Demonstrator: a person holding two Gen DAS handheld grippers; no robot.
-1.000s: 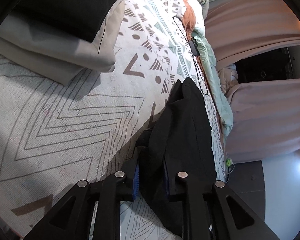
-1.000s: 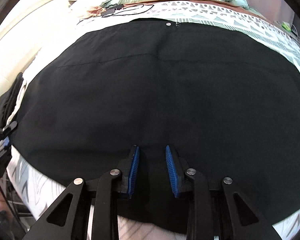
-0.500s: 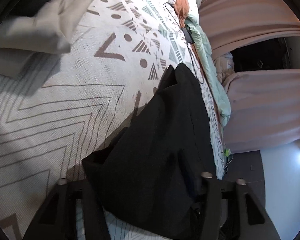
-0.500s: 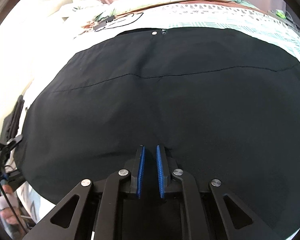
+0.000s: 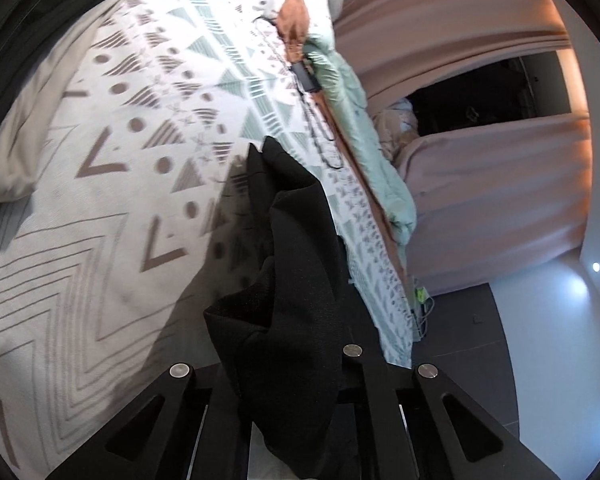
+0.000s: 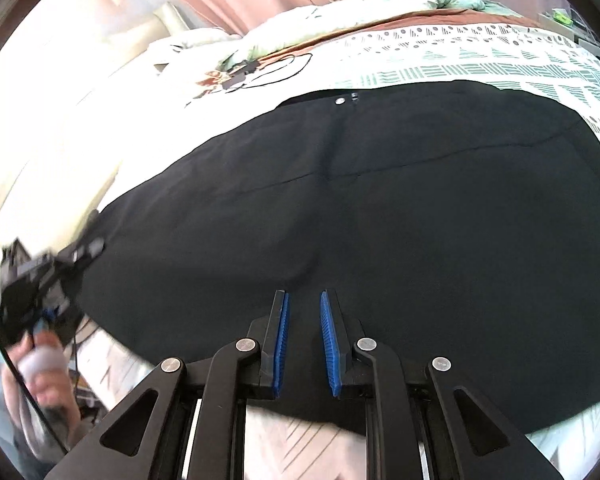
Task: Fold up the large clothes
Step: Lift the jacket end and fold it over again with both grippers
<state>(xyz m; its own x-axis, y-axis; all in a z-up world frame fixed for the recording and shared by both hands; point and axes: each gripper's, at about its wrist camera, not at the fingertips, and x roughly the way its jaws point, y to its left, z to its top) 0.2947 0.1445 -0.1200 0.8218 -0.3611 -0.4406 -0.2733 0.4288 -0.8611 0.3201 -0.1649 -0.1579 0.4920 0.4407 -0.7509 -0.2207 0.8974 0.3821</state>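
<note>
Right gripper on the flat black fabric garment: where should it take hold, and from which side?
The near hem of the black fabric garment, approached low from the bed's near edge: that edge lies free right at the right gripper, whose jaws are opening.

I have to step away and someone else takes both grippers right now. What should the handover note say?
Left gripper: jaws closing on a bunched edge of the black garment, lifted off the patterned bedspread.
Right gripper: jaws opening, pads apart over the garment's near hem, gripping nothing.
Garment: mostly spread flat on the bed, snap end at the far side.
Done: left edge picked up.
Left: regrip with the right, carry the fold over, flatten, then fold again.
</note>
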